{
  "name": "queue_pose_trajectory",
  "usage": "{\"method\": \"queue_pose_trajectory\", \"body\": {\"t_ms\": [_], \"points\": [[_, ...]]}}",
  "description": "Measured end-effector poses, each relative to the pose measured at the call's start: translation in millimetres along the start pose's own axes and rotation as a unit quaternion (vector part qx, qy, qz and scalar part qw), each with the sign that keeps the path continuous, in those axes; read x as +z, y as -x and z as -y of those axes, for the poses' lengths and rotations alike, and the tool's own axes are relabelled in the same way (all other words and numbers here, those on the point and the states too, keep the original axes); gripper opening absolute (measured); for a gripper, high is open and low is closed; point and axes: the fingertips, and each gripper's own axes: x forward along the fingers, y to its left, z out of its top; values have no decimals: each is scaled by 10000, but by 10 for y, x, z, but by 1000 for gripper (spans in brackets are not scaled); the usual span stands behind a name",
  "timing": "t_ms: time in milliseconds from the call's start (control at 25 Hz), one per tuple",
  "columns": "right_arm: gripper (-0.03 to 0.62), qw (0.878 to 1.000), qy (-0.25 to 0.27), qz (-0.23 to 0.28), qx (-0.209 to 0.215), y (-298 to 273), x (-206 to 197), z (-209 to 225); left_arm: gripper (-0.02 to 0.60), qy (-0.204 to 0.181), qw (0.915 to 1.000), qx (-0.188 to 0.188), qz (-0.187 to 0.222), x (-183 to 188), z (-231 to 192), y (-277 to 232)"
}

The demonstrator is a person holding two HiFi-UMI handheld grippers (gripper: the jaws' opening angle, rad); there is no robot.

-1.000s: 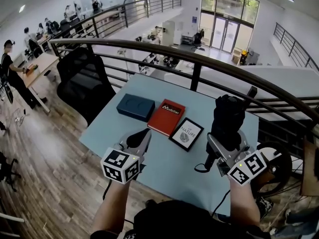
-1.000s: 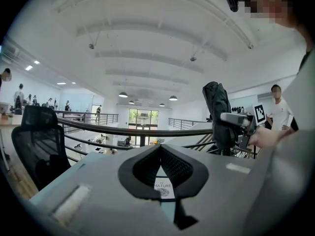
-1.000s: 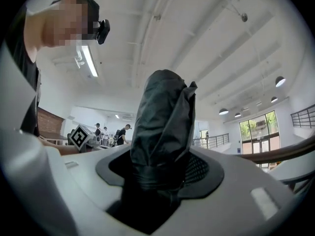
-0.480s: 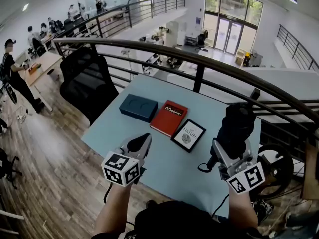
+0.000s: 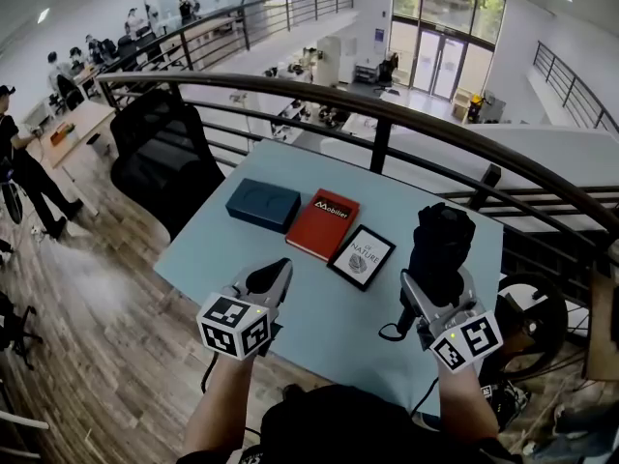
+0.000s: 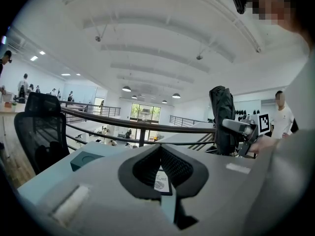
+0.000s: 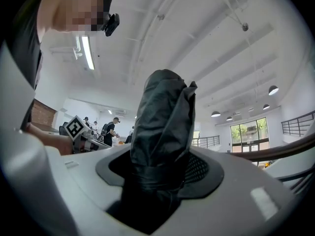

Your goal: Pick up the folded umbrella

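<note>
The folded umbrella [image 5: 440, 245] is a black bundle standing upright over the right part of the pale blue table [image 5: 319, 336]. My right gripper [image 5: 437, 293] is shut on its lower part, and its strap loop [image 5: 392, 331] hangs down to the tabletop. In the right gripper view the umbrella [image 7: 162, 127] fills the space between the jaws of the right gripper [image 7: 160, 176]. My left gripper [image 5: 269, 278] hovers over the table's near left with its jaw tips together and nothing in them. In the left gripper view the left gripper [image 6: 160, 154] points toward the table's middle, and the umbrella [image 6: 221, 117] shows at the right.
A dark blue box [image 5: 263, 205], a red book [image 5: 323, 224] and a framed card [image 5: 362, 257] lie in a row across the table's far half. A dark railing [image 5: 387, 114] runs right behind the table. A black office chair [image 5: 164, 162] stands at its left.
The right gripper has sunk a little toward the table with the umbrella still in its jaws. The left gripper has kept its place.
</note>
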Motion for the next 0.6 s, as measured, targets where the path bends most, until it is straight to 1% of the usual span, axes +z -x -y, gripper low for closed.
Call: {"method": "queue_pose_trajectory", "body": {"t_ms": [320, 600], "points": [[259, 9999, -99, 25, 20, 20, 37, 6, 8, 8, 10000, -24, -54, -28, 52, 20], [258, 9998, -179, 25, -50, 34, 12, 52, 8, 43, 9999, -78, -83, -58, 82, 3]]}}
